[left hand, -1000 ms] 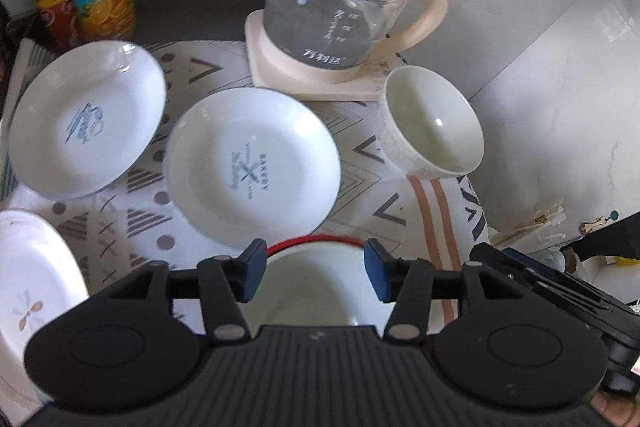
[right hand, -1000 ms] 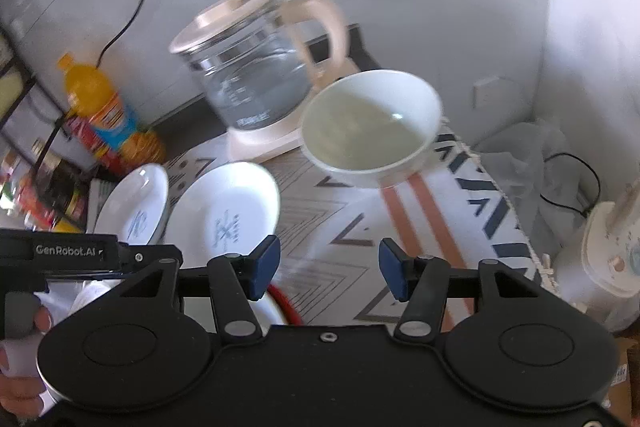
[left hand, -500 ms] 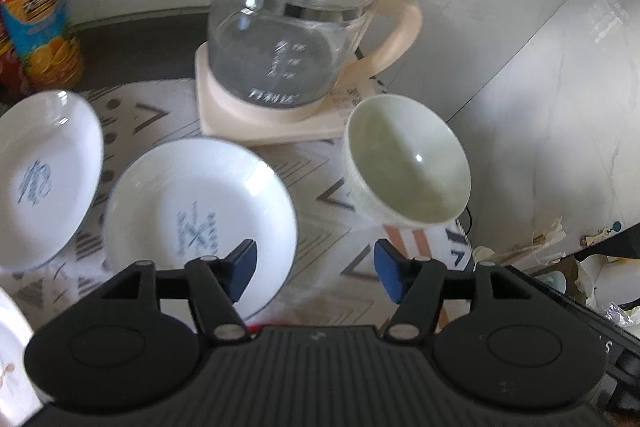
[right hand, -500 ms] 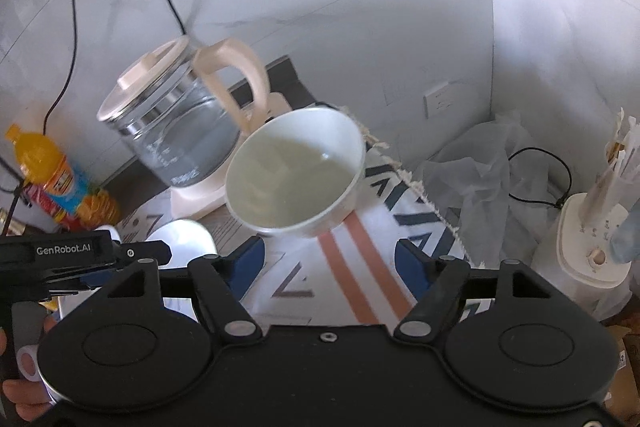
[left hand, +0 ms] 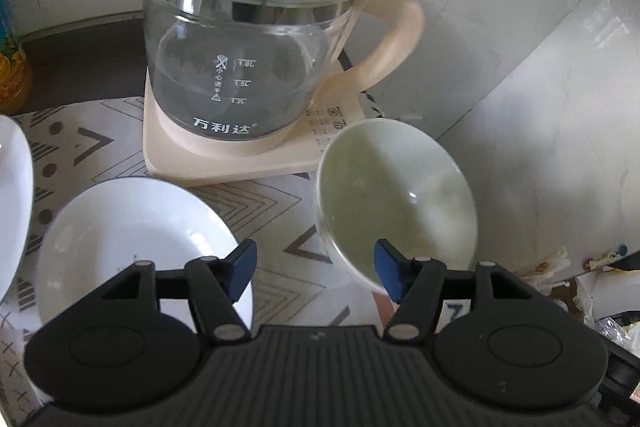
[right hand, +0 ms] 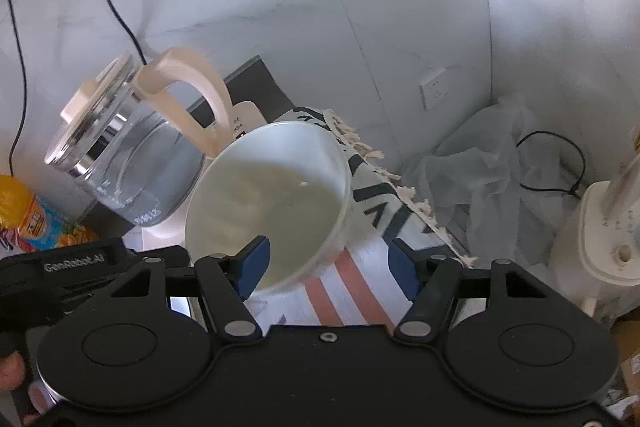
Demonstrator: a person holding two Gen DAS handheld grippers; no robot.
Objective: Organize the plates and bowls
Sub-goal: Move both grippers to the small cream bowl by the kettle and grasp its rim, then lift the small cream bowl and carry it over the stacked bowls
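A pale green bowl (left hand: 396, 195) stands on the patterned cloth (left hand: 280, 203) just right of the kettle. My left gripper (left hand: 315, 267) is open, and its right fingertip overlaps the bowl's near rim in the left wrist view. A white plate (left hand: 132, 227) lies under its left finger, with another plate (left hand: 12, 195) at the far left edge. In the right wrist view the bowl (right hand: 268, 203) sits close ahead. My right gripper (right hand: 330, 263) is closing, its left finger over the bowl's inside and the near rim between the jaws. The pads do not press on it.
A glass kettle (left hand: 248, 39) with a cream lid stands on its base behind the bowl. An orange drink bottle (right hand: 24, 215) stands further left. The cloth's fringed edge (right hand: 404, 191) marks the table's right side, beyond it a plastic bag (right hand: 480, 163) and a white appliance (right hand: 604, 227).
Both grippers have come forward and down toward the bowl, which now looks larger. Both jaws stand wider than a second ago. The red-rimmed dish under the left gripper has left view.
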